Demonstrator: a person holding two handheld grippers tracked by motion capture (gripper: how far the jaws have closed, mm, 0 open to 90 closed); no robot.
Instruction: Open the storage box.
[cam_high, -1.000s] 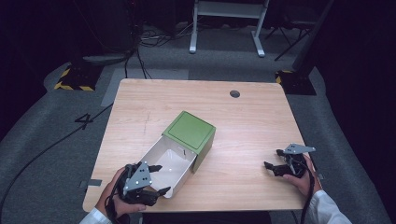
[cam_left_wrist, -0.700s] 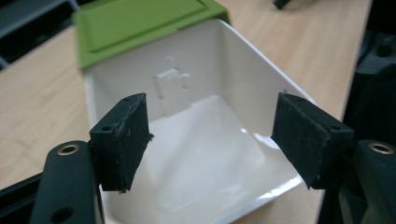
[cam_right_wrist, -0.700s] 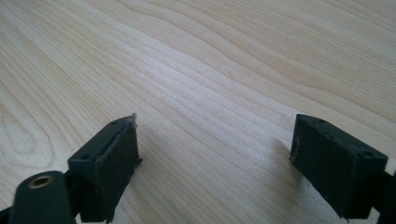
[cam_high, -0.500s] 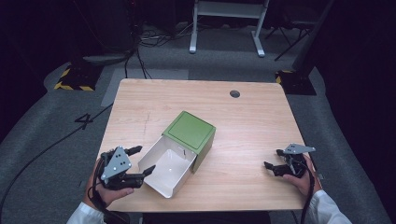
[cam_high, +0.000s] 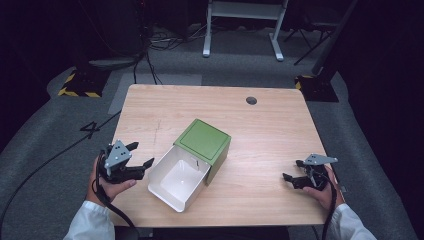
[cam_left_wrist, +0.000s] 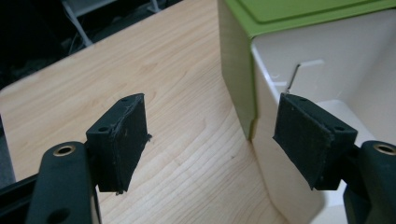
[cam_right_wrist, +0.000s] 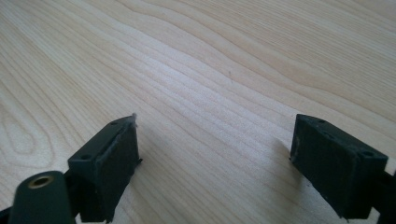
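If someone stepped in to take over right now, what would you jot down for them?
Left gripper: open, holding nothing, just left of the drawer.
Right gripper: open, holding nothing, low over bare table near its right edge.
Box: green, mid-table; its white drawer is pulled out toward the person and looks empty.
Done: drawer open.
Left: probably pushing the drawer shut or filling it; I cannot tell which.

1. Desk (cam_high: 270, 135): light wood top with visible grain and rounded corners.
2. Cable port (cam_high: 251, 100): small dark round disc set in the desk near its far edge.
3. Floor (cam_high: 45, 145): grey, around the desk.
4. Hazard tape (cam_high: 77, 92): yellow-and-black strip, far left.
5. White frame (cam_high: 242, 27): metal legs standing beyond the desk.
6. Cables (cam_high: 150, 45): dark, lying loose on the floor.
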